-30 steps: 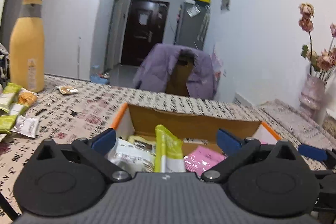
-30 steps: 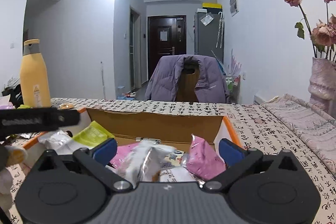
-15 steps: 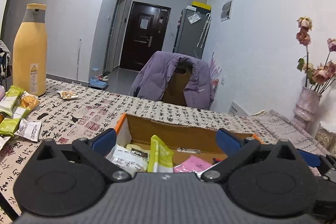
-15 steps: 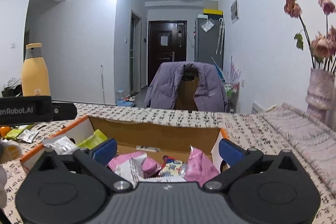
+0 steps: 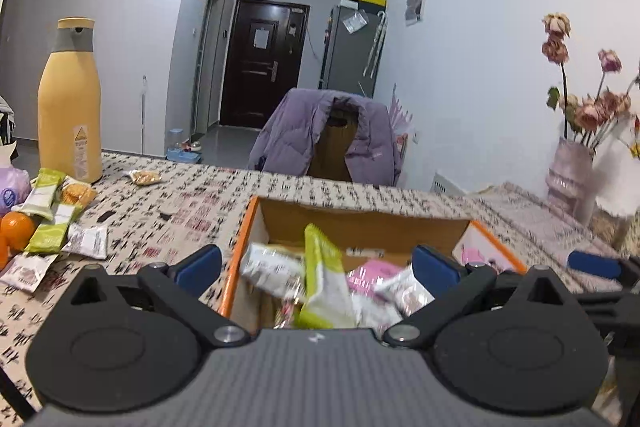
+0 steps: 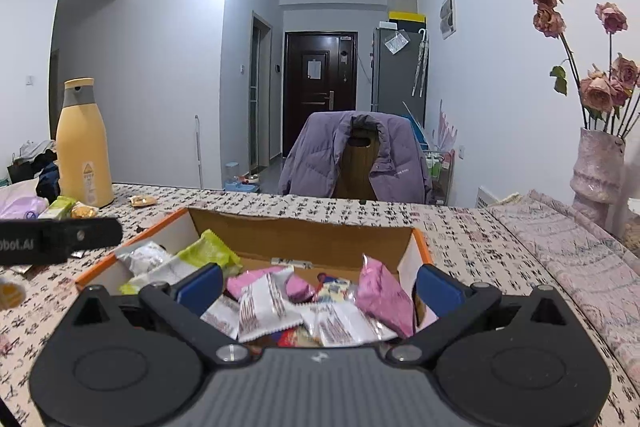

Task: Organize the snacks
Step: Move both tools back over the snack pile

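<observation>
Snacks (image 6: 280,307) fill box (image 6: 320,235); both grippers' jaws wide, empty; bottle (image 5: 68,107), loose packets (image 5: 52,227) left.

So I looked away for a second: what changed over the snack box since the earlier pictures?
Both grippers pulled back and up from the orange-edged cardboard box. The right gripper let go of the silvery white wrapped snack it held a second ago; that snack now lies in the box. The left gripper stayed open and empty. The yellow bottle and loose packets on the table did not move.
</observation>
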`<act>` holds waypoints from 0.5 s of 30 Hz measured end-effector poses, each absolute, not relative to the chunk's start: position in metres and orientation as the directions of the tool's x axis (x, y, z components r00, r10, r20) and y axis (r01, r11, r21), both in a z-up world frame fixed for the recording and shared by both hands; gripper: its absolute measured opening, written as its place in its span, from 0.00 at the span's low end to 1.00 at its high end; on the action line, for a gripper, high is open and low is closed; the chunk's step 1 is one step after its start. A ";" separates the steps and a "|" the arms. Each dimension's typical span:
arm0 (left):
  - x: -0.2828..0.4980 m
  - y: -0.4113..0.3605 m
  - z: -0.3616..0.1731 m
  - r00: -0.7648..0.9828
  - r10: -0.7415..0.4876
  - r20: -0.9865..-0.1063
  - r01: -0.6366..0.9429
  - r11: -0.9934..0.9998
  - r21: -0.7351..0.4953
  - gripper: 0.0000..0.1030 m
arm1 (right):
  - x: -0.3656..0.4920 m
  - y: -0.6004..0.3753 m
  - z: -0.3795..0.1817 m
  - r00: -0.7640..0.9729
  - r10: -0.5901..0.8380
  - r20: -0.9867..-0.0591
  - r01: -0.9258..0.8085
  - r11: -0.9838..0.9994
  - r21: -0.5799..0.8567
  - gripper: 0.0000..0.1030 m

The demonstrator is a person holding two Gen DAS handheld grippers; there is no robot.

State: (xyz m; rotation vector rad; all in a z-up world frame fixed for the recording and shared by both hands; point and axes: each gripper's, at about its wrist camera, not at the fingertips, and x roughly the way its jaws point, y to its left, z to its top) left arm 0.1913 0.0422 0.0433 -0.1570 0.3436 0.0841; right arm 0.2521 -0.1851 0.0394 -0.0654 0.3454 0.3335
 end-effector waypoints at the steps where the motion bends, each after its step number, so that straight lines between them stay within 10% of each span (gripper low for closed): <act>1: 0.188 0.043 0.041 0.935 0.054 -0.350 -0.107 0.985 -0.133 1.00 | 0.248 -0.187 0.039 0.885 0.309 -0.348 -0.331 0.944 -0.003 1.00; 15: 0.152 0.053 -0.015 0.869 0.043 -0.494 -0.108 0.989 -0.104 1.00 | 0.219 -0.201 -0.005 0.831 0.286 -0.478 -0.320 0.947 0.012 1.00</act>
